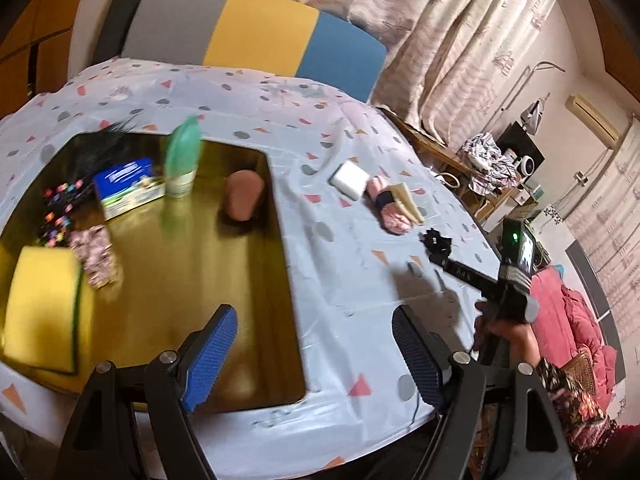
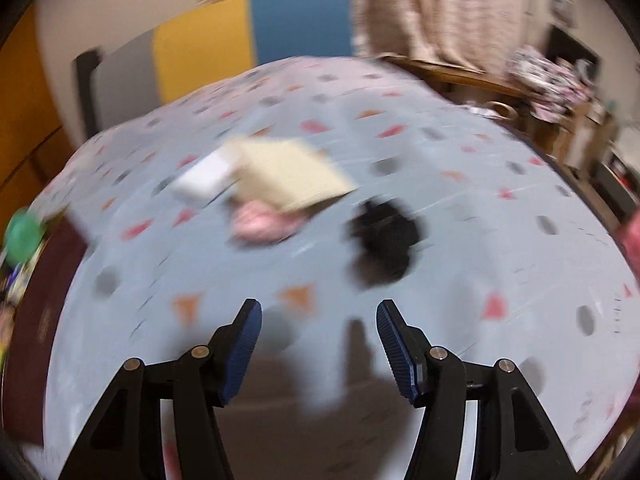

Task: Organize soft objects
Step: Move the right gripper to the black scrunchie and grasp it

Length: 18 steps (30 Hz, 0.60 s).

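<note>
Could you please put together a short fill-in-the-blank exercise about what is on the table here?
1. The yellow sponge lies inside the ____ tray.
2. The bottle standing upright in the tray is ____ in colour.
3. The white block rests on the tablecloth, ____ the tray.
4. Both the left gripper and the right gripper are ____.

Missing words: gold; green; outside; open
</note>
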Each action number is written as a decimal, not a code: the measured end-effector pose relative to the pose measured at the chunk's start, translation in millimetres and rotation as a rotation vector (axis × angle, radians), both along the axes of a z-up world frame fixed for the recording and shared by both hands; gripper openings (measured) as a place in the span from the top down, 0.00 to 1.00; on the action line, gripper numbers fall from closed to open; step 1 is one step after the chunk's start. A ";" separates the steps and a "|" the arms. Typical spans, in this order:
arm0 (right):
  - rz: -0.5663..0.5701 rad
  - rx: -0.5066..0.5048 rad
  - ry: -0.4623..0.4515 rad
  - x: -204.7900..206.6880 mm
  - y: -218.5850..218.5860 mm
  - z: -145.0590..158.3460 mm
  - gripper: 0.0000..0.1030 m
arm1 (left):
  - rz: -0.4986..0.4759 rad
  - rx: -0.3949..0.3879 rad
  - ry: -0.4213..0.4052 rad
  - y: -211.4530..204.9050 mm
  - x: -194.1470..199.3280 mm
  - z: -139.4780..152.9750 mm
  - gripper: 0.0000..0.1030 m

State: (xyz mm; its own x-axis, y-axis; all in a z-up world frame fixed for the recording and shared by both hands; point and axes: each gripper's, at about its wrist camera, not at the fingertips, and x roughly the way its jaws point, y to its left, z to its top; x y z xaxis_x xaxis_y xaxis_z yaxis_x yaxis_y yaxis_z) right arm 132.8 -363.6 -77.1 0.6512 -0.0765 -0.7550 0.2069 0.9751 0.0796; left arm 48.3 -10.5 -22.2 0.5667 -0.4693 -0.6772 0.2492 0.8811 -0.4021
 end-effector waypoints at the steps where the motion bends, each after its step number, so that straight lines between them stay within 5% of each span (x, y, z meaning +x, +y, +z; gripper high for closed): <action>1: -0.017 0.008 -0.009 3.8 -9.9 2.1 0.35 | -0.009 0.002 -0.002 -5.0 0.8 1.9 0.22; 12: 0.001 -0.066 0.017 64.2 -38.5 -11.8 0.34 | -0.071 0.058 0.009 -47.5 5.9 6.7 0.22; 18: -0.003 -0.043 0.047 67.1 -47.0 -27.8 0.61 | -0.075 0.073 0.024 -59.6 12.3 4.2 0.22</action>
